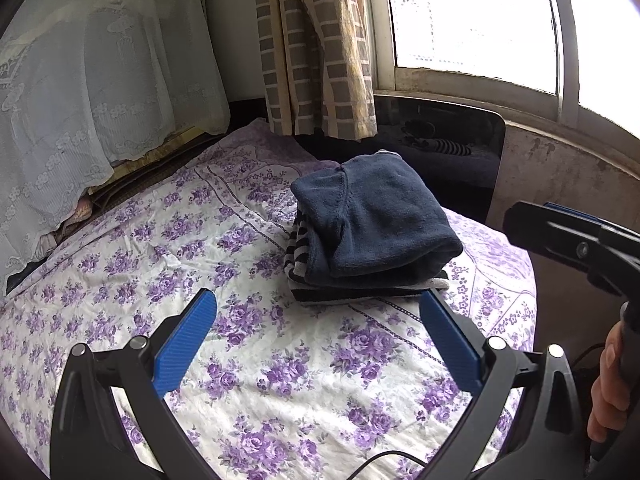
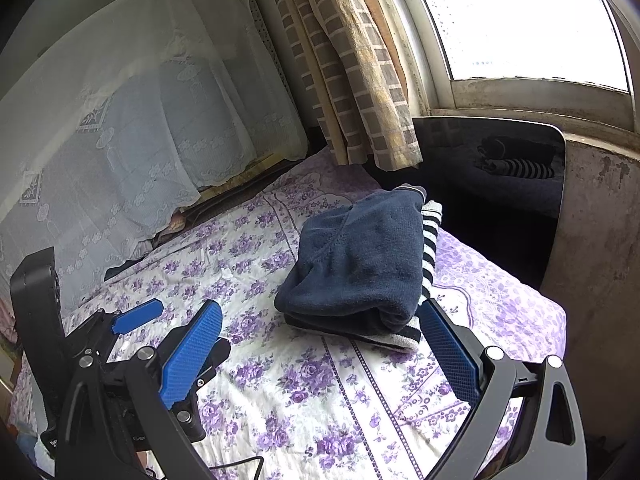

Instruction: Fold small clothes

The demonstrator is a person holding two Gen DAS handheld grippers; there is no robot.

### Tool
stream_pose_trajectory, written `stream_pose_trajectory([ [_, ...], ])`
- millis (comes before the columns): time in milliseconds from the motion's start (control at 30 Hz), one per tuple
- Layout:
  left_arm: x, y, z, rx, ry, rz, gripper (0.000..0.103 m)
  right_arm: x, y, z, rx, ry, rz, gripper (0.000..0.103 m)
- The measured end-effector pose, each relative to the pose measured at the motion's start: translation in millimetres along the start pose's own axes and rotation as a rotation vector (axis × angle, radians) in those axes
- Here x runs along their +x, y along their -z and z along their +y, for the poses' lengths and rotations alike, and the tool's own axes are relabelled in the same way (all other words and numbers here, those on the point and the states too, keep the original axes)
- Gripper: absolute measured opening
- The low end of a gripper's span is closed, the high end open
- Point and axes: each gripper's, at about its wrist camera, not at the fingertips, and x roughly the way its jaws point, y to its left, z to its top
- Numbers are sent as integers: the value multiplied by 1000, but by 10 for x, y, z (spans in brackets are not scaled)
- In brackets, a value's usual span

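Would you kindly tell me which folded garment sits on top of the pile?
The navy blue garment is on top; the black-and-white striped one lies beneath it.

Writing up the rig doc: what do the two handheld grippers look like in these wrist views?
Both match: the left gripper and right gripper have black plastic linkage arms with silver pivot bolts, and each finger carries a flat blue pad with a fine ribbed texture. A thin black cable runs under the left one. A bare hand grips the right unit's black handle; no sleeve visible.
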Motion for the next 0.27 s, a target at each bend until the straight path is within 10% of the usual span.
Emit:
stream_pose_trajectory([
  [267,14,-1,14,-10,2,13,99,-12,-15,-19,1,0,-3,99],
])
